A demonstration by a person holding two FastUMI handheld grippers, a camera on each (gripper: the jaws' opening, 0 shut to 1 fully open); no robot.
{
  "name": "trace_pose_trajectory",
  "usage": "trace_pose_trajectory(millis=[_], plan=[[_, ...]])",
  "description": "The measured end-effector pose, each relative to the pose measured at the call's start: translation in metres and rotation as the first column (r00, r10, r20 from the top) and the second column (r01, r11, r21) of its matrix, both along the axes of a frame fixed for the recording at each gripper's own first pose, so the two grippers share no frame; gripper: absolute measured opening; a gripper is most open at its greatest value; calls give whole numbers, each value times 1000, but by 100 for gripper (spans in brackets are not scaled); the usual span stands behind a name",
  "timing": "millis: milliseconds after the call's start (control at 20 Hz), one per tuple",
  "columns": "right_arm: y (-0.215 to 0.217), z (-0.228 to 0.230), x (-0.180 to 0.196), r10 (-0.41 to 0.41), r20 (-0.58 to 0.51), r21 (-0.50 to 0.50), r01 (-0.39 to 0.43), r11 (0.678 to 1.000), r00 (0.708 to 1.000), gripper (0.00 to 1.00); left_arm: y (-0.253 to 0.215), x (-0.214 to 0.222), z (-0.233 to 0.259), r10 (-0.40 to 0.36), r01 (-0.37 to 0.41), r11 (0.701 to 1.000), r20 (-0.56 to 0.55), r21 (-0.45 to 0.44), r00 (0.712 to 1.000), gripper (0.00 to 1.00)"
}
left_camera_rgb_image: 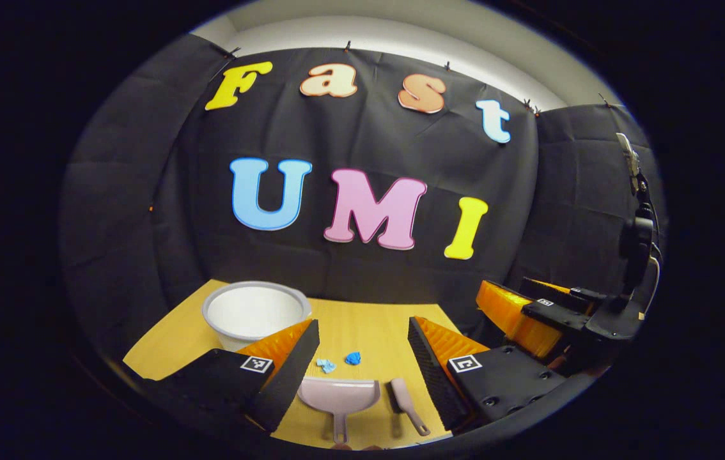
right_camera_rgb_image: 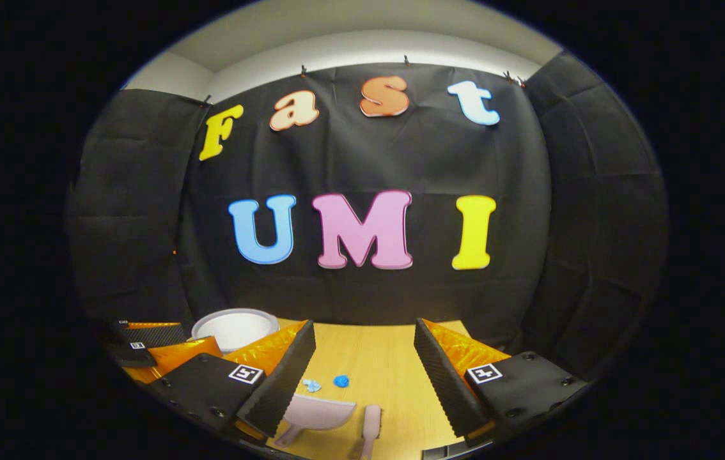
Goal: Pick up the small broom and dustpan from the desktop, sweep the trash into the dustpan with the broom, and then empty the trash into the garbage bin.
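Observation:
A pale pink dustpan (left_camera_rgb_image: 340,395) (right_camera_rgb_image: 314,412) lies flat on the wooden desktop (left_camera_rgb_image: 362,326), its handle toward me. Just right of it lies the small pink broom (left_camera_rgb_image: 404,402) (right_camera_rgb_image: 370,423). Two blue scraps of trash (left_camera_rgb_image: 339,362) (right_camera_rgb_image: 326,383) rest on the wood just beyond the dustpan's mouth. My left gripper (left_camera_rgb_image: 362,361) hovers open above and in front of these, nothing between its fingers. My right gripper (right_camera_rgb_image: 362,367) is likewise open and empty above the table. In the left gripper view the right gripper (left_camera_rgb_image: 548,313) shows farther off on the right.
A white round garbage bin (left_camera_rgb_image: 254,313) (right_camera_rgb_image: 234,327) stands at the table's far left, behind the trash. Black cloth walls close the booth behind and at both sides. A camera stand (left_camera_rgb_image: 636,243) rises at the right in the left gripper view.

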State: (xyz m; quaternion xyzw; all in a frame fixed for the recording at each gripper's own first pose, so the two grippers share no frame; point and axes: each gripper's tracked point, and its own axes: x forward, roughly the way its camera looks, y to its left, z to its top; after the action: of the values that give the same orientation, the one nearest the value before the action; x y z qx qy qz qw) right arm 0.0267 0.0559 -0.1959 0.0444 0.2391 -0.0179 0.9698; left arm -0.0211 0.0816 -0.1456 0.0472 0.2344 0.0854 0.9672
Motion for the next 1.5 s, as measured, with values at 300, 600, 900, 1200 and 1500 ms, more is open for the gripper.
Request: trace_pose_trajectory(millis=[300,600,900,1200,1500], plan=[[2,-130,-19,3,-353,76,26,997,936,92,22,4,-100,83,-104,994,-334,-45,939,82],[15,-248,-74,75,-712,142,40,989,698,98,36,-23,-187,116,-210,975,-655,-66,746,84],[17,-300,-105,123,-889,173,74,982,441,98,32,-35,-191,147,-300,954,-820,-30,552,85],[10,-343,-113,122,-948,138,34,990,293,98,36,-45,-204,158,-400,916,-891,-29,425,85],[7,-368,-113,98,-970,102,6,995,225,98,45,-40,-210,156,-389,921,-919,4,362,85]])
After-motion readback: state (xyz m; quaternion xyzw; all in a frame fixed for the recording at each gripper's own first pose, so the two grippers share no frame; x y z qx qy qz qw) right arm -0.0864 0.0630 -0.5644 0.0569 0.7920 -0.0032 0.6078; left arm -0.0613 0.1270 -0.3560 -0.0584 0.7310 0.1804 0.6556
